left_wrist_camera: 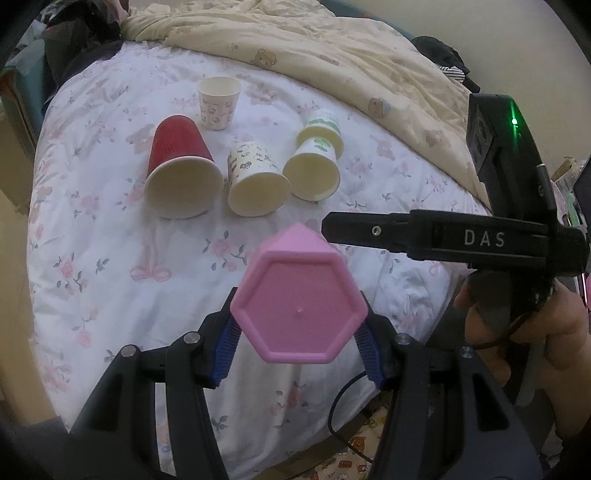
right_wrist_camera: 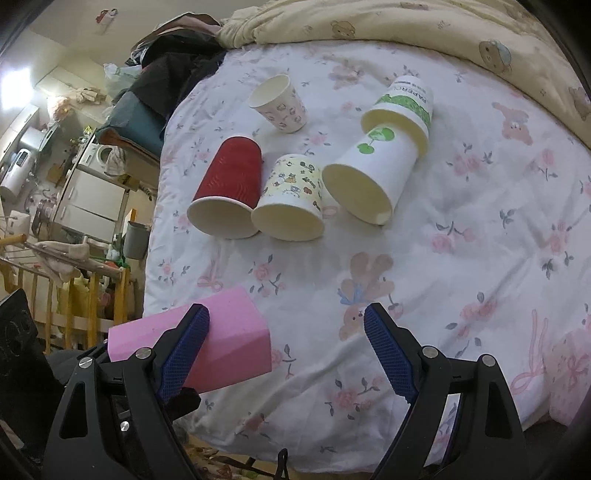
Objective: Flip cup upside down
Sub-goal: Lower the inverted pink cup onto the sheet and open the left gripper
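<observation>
Both left fingers (left_wrist_camera: 229,341) pinch the pink cup (left_wrist_camera: 299,317); the right gripper (right_wrist_camera: 286,354) gapes empty beside it.

Paper cups (left_wrist_camera: 255,177) on bed (left_wrist_camera: 110,258)

Premises are a lived-in home bedroom: the working surface is a bed (right_wrist_camera: 461,206) dressed in a white sheet printed with pink flowers and ribbons, with a cream quilt (right_wrist_camera: 424,33) patterned with teddy bears bunched along its far edge. A heap of dark clothing (right_wrist_camera: 173,62) sits at the bed's far corner. Beyond the bed's side, the right wrist view shows white drawers (right_wrist_camera: 92,199), a wooden rail (right_wrist_camera: 74,291) draped with cloth, a grey bin (right_wrist_camera: 135,240) and assorted household clutter against a cream wall.
</observation>
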A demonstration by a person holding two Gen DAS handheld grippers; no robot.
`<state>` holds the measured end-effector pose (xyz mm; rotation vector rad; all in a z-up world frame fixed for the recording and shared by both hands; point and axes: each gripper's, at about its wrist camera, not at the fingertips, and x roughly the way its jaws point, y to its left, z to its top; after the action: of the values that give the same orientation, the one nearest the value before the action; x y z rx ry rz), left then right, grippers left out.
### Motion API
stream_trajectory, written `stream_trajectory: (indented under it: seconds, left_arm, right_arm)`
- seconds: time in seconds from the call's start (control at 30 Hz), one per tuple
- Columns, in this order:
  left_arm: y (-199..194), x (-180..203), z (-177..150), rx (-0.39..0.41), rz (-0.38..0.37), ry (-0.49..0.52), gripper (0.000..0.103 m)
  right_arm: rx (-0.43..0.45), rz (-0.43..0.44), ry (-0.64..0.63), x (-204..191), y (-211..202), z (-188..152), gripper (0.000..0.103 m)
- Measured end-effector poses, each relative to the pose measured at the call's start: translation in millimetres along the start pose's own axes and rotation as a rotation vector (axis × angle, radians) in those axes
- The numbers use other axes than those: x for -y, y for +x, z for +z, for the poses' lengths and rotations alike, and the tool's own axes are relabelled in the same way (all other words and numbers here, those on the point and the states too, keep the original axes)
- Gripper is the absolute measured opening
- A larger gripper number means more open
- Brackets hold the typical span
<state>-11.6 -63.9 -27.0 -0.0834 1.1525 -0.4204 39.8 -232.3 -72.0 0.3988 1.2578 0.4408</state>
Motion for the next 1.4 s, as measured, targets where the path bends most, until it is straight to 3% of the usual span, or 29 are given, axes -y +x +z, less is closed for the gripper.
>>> stream_trajectory:
  seconds: [0.17, 0.33, 0.47, 0.6, 0.77, 0.93, 1.27, 1.33, 1.37, 1.4]
  left_arm:
    - [-3.5, -9.6, 4.2, 0.005, 0.028, -0.031, 0.052]
    - [-1.7, -21.9, 16.4, -0.040, 0.122, -0.067, 0.052]
    - [12.1, -19.9, 32.0, -0.101, 0.156, -0.108, 0.052]
    - [44.8, -19.1, 48.6, -0.212, 0.152, -0.166, 0.052]
    - [81.5, -15.1, 61.6, -0.291, 0.199, -0.182, 0.052]
    - [96.9, -11.1, 66.5, -0.308, 0.254, -0.155, 0.052]
    - [105.9, -19.3, 70.1, -0.320, 0.236, -0.199, 0.054]
    - [106.4, -20.7, 70.0, -0.324, 0.246, -0.199, 0.065]
    - [106.3, -21.3, 69.7, -0.321, 0.264, -0.197, 0.082]
    - [104.7, -21.4, 69.1, -0.307, 0.279, -0.189, 0.088]
  right_arm:
    - [0.015, -0.003, 0.010, 1.7, -5.0, 1.1, 0.088]
    - [0.106, -0.070, 0.074, 22.9, -32.3, 1.8, 0.088]
    - [0.140, -0.183, 0.145, 49.1, -49.1, -2.5, 0.088]
    - [0.179, -0.197, 0.164, 59.4, -62.1, -2.9, 0.088]
    - [0.182, -0.159, 0.212, 71.0, -65.9, -3.6, 0.088]
    - [0.186, -0.130, 0.200, 65.2, -68.7, -2.4, 0.088]
    - [0.170, -0.104, 0.201, 61.7, -65.2, -1.4, 0.088]
    - [0.163, -0.108, 0.197, 61.2, -63.3, -1.1, 0.088]
    - [0.160, -0.109, 0.196, 60.7, -62.4, -1.1, 0.088]
    - [0.160, -0.109, 0.195, 60.3, -62.2, -1.4, 0.088]
